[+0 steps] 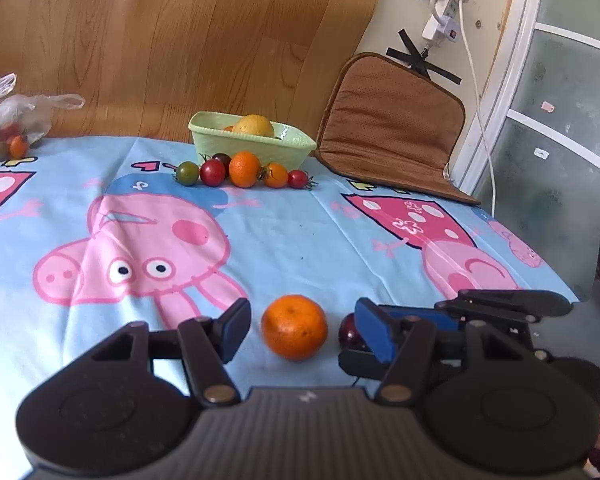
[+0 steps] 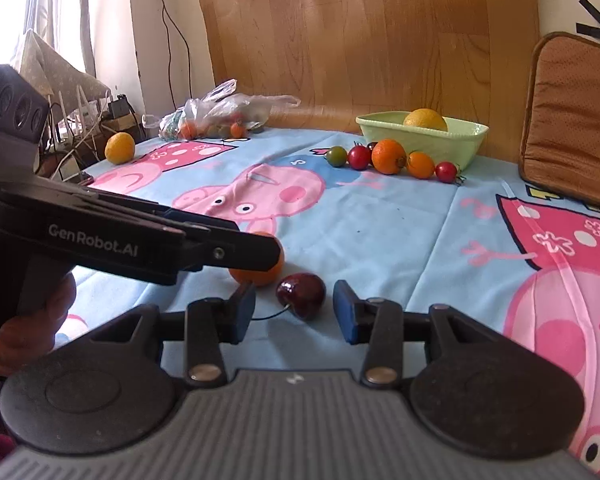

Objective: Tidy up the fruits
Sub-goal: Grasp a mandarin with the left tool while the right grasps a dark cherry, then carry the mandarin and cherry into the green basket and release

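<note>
Fingers of left gripper spread around tangerine; right gripper likewise around cherry, both low over tablecloth.

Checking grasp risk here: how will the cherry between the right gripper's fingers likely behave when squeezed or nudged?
The cherry looks round and glossy, so it may roll or slip from the open right gripper. Its thin stem probably bends. It sits close to the orange, so a nudge could bump it.

Cloth: light blue with pink pigs, covered the table.
Cushion: brown, leaned at the far right edge.
Board: wood-grain, stood behind.
Power strip: taped to the wall.
</note>
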`<state>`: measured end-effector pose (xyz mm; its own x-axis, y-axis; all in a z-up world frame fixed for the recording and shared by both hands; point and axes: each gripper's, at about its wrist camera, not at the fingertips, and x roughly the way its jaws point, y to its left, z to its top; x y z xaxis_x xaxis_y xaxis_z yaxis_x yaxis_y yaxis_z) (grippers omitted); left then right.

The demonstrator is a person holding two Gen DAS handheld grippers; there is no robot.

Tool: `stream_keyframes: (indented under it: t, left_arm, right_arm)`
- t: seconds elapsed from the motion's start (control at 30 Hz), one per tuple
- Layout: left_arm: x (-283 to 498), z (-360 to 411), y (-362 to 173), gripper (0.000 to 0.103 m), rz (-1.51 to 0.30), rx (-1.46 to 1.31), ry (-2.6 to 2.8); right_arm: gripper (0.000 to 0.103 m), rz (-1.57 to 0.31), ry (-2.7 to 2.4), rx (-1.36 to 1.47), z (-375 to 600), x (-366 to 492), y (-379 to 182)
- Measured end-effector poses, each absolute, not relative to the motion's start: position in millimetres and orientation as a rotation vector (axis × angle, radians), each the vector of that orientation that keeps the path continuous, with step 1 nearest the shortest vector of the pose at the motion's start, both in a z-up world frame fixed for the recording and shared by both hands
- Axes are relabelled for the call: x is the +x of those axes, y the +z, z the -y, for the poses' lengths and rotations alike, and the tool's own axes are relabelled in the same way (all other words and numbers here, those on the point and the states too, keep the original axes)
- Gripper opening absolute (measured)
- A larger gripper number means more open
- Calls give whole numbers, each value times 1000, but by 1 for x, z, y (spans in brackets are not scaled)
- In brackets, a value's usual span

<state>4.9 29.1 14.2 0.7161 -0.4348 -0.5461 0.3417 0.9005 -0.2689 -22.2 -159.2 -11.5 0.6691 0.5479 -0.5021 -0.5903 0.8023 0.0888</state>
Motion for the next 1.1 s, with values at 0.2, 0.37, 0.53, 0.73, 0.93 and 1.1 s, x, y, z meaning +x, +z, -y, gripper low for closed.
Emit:
stream_keyframes:
  t: [0.2, 0.37, 0.53, 0.73, 0.93, 1.1]
  left_arm:
    - [10, -29, 3, 39, -660, -160, -433]
    - [10, -33, 1, 38, -650, -191, -434]
    - [6, -28, 1, 38, -631, -158, -418]
    - [7, -34, 4, 38, -629, -190, -423]
    - [27, -41, 27, 38, -586, -218, -452]
    - [77, -46, 63, 38, -524, -214, -449]
  right_arm:
    - [30, -538, 607, -115, 163, -17, -13]
    - [30, -549, 562, -12, 182, -9, -13]
    - [31, -563, 567, 9, 182, -9, -14]
    - [30, -557, 570, -30, 179, -10, -14]
    - [30, -541, 586, 22, 181, 11, 2]
    - [30, -465, 568, 53, 184, 61, 29]
